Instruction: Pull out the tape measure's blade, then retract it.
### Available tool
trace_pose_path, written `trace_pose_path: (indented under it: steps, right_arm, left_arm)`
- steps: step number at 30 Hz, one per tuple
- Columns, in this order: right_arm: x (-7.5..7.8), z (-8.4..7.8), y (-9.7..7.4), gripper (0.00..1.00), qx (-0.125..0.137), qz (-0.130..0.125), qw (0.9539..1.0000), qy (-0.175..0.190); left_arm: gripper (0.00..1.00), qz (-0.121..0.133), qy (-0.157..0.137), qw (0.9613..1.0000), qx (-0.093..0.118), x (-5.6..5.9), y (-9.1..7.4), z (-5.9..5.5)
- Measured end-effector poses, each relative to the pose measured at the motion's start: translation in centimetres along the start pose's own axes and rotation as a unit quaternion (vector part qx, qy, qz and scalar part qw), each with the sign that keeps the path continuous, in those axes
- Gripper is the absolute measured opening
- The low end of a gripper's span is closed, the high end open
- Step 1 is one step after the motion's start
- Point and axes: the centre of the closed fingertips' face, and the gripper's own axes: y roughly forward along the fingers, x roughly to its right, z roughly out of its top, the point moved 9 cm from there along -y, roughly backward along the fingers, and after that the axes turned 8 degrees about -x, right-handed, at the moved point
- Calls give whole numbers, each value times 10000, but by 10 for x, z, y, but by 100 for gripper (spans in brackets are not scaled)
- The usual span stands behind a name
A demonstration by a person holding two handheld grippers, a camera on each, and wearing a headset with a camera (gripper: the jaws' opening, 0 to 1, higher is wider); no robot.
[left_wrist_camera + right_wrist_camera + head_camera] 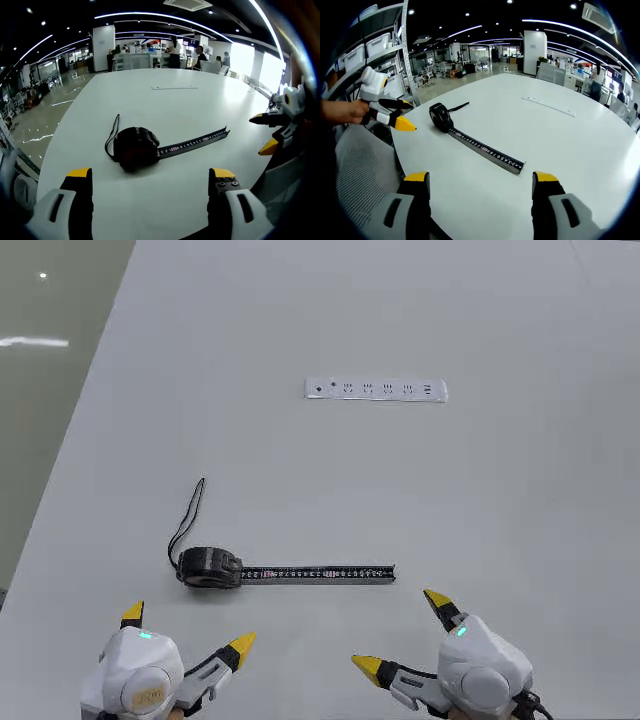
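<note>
A black tape measure [209,567] lies on the white table [330,470], its blade [318,574] drawn out to the right and lying flat; a black wrist strap [188,518] trails behind the case. My left gripper [188,628] is open near the front edge, short of the case [135,147], touching nothing. My right gripper [402,630] is open too, just in front of the blade's end hook [519,165]. In the left gripper view the right gripper [272,131] shows at the right; in the right gripper view the left gripper [395,112] shows at the left.
A white power strip [376,390] lies flat farther back on the table. The table's left edge [70,440] drops to a shiny floor. Shelves with bins [375,45] and people at desks [200,52] stand far off.
</note>
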Motion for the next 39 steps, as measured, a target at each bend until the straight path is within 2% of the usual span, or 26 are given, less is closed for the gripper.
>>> trace_pose_path:
  steps: [6,12,23,31,39]
  right_arm:
    - [7,3,6,86,28,254,9994,-252]
    - [18,3,13,82,52,455,9978,-470]
    - [42,4,20,74,-10,621,9944,-854]
    - [56,7,25,66,-78,819,9885,-1269]
    - [72,10,33,60,-164,1079,9792,-1710]
  left_arm:
    - [95,133,-58,9999,-58,-1,8,3]
    - [93,201,-80,9997,-139,-1,16,9]
    - [91,351,-8,9991,-245,-6,31,18]
    - [88,417,-91,9988,-242,-10,39,24]
    - [87,477,-211,9983,-273,-14,47,30]
